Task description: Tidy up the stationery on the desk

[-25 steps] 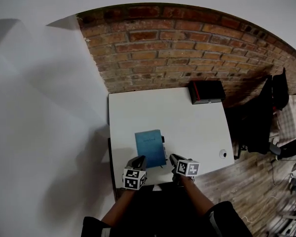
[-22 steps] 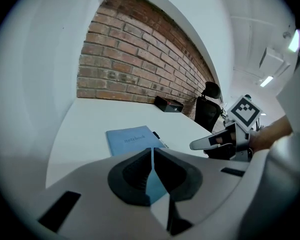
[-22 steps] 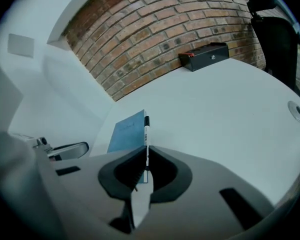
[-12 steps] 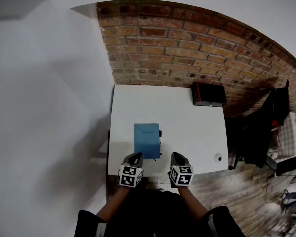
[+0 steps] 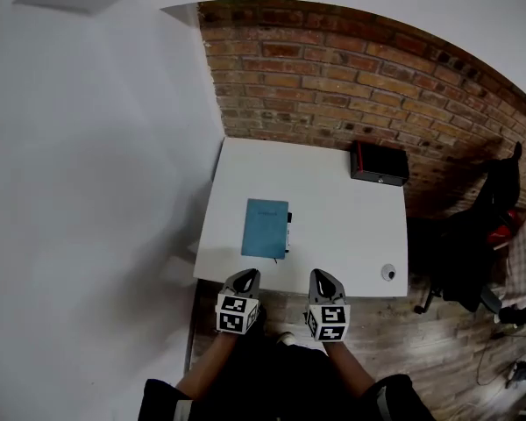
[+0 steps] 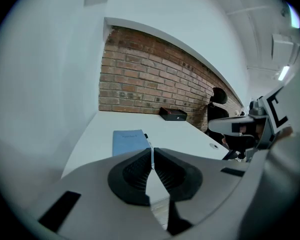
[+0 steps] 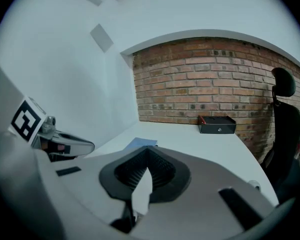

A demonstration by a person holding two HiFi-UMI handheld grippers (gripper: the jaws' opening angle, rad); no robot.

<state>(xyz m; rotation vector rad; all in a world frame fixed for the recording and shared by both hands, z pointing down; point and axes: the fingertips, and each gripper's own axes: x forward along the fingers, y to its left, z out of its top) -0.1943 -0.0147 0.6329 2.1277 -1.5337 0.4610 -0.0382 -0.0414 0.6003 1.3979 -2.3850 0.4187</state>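
A blue notebook [image 5: 265, 228] lies flat on the white desk [image 5: 342, 217], with a dark pen [image 5: 288, 231] along its right edge. Both grippers hover at the desk's near edge, short of the notebook. My left gripper [image 5: 245, 279] is shut and empty; in the left gripper view [image 6: 153, 149] the notebook [image 6: 129, 141] shows just beyond its tips. My right gripper [image 5: 323, 277] has just been closing and is now shut with nothing between its jaws [image 7: 147, 149]; the notebook [image 7: 140, 144] peeks over them.
A black box with a red edge [image 5: 379, 162] stands at the desk's far right corner against the brick wall [image 5: 333, 77]. A small round object [image 5: 387, 273] sits near the front right corner. A black office chair [image 7: 285, 129] stands right of the desk.
Both grippers have drawn back from the notebook and pen to the desk's near edge and risen. The right gripper has rolled upright and its jaws have shut empty.
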